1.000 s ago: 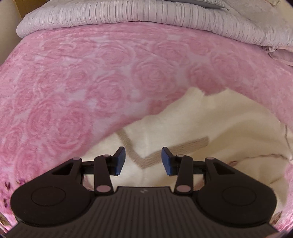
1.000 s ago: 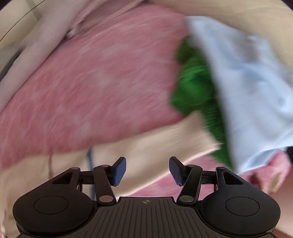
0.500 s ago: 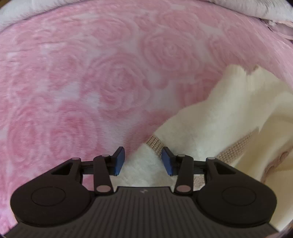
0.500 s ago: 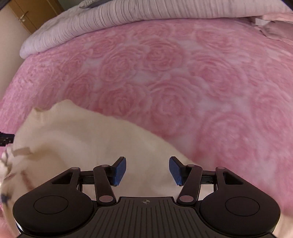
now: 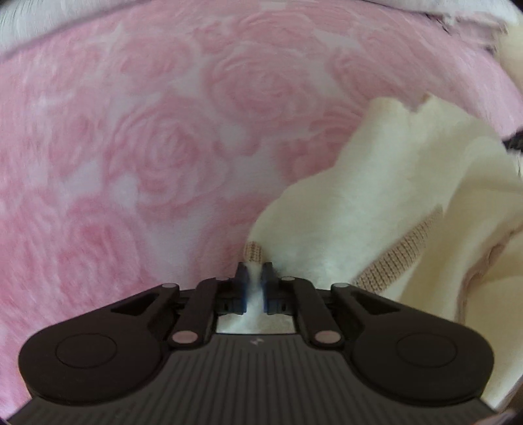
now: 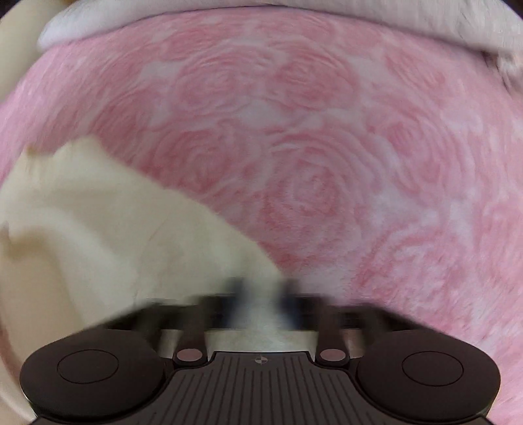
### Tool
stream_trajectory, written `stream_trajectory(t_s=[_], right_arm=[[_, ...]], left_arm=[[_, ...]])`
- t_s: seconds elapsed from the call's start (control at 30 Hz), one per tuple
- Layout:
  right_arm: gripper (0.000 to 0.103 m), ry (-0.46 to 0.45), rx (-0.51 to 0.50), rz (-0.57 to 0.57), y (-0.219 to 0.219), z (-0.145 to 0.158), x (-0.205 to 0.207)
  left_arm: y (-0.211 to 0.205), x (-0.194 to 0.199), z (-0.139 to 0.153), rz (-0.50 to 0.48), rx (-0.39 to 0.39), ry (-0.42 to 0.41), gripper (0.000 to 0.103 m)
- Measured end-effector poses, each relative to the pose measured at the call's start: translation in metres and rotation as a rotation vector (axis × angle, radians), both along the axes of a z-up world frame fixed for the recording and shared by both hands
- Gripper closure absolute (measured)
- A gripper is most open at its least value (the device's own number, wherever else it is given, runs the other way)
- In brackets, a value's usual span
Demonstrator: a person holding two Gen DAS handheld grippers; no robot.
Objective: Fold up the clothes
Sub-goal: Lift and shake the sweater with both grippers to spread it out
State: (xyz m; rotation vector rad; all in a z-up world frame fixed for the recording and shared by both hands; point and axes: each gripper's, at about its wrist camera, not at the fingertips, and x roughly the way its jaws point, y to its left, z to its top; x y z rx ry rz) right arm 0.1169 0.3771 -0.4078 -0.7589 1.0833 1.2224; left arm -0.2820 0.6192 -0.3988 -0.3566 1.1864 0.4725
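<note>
A cream fleece garment (image 5: 376, 196) with a tan ribbed trim (image 5: 392, 261) lies on the pink rose-patterned blanket (image 5: 147, 147). My left gripper (image 5: 254, 271) points steeply down, its jaws closing and pinching a tuft of the garment's edge beside a tan ribbed tab (image 5: 254, 253). In the right wrist view the same cream garment (image 6: 114, 229) spreads to the lower left. My right gripper (image 6: 261, 291) is blurred, its jaws closing with cream cloth between the fingers at the garment's other corner.
The pink blanket (image 6: 327, 163) fills most of both views. A pale ribbed quilt (image 6: 425, 19) lies bunched along the far edge. A dark blurred object (image 5: 513, 142) shows at the right edge of the left wrist view.
Both grippers came down onto the cream garment and their jaws went from wide open to closed on its edge. The right gripper swung away from a clothes pile to the blanket.
</note>
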Motion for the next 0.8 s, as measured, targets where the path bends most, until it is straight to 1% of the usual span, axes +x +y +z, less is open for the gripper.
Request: stream_trajectory(t_s=[0.03,0.1,0.23,0.3,0.37,0.4,0.43,0.47,0.5,0.53,0.57,0.6,0.63,0.7,0.77,0.8], right_arm=[[0.098,-0.028,0.026,-0.006,-0.003,0.009,-0.001],[0.098,-0.082,0.091,-0.030,-0.009,0.030,0.002],[0.098,-0.203,0.243,-0.077,-0.009,0.079,0.015],[0.098,-0.286,0.318,-0.077,0.001,0.103,0.022],[0.098,-0.381,0.393,-0.114,0.019,0.123,0.031],[0.096,-0.408,0.431,-0.163,0.030,0.133,0.040],[0.094,-0.402,0.446,-0.207,0.040,0.139,0.049],[0.078,-0.386,0.453,-0.248,0.049,0.144,0.057],[0.058,-0.359,0.446,-0.284,0.057,0.148,0.065],[0.049,-0.317,0.448,-0.304,0.058,0.149,0.068],[0.041,-0.272,0.454,-0.319,0.057,0.150,0.070],[0.039,-0.214,0.456,-0.333,0.051,0.149,0.070],[0.039,-0.150,0.444,-0.353,0.041,0.143,0.066],[0.039,-0.020,0.411,-0.394,0.017,0.127,0.057],[0.039,0.095,0.348,-0.454,-0.010,0.101,0.041],[0.039,0.151,0.314,-0.485,-0.024,0.087,0.033]], left_arm=[[0.001,0.001,0.006,0.008,0.018,-0.011,0.098],[0.011,0.002,0.029,0.050,0.047,-0.066,0.097],[0.039,0.026,0.081,0.050,0.189,-0.192,0.096],[0.055,0.050,0.104,0.035,0.277,-0.262,0.096],[0.074,0.079,0.122,0.035,0.356,-0.326,0.096],[0.084,0.095,0.129,0.051,0.386,-0.337,0.094],[0.092,0.108,0.134,0.075,0.408,-0.338,0.091],[0.099,0.118,0.139,0.106,0.433,-0.336,0.090],[0.102,0.123,0.143,0.132,0.452,-0.338,0.091],[0.101,0.122,0.146,0.153,0.450,-0.347,0.084],[0.099,0.118,0.145,0.164,0.422,-0.353,0.079],[0.095,0.113,0.144,0.172,0.384,-0.356,0.069],[0.089,0.108,0.138,0.174,0.343,-0.349,0.068],[0.069,0.086,0.117,0.198,0.226,-0.299,0.068],[0.046,0.065,0.092,0.241,0.080,-0.247,0.068],[0.032,0.053,0.078,0.277,-0.010,-0.225,0.069]])
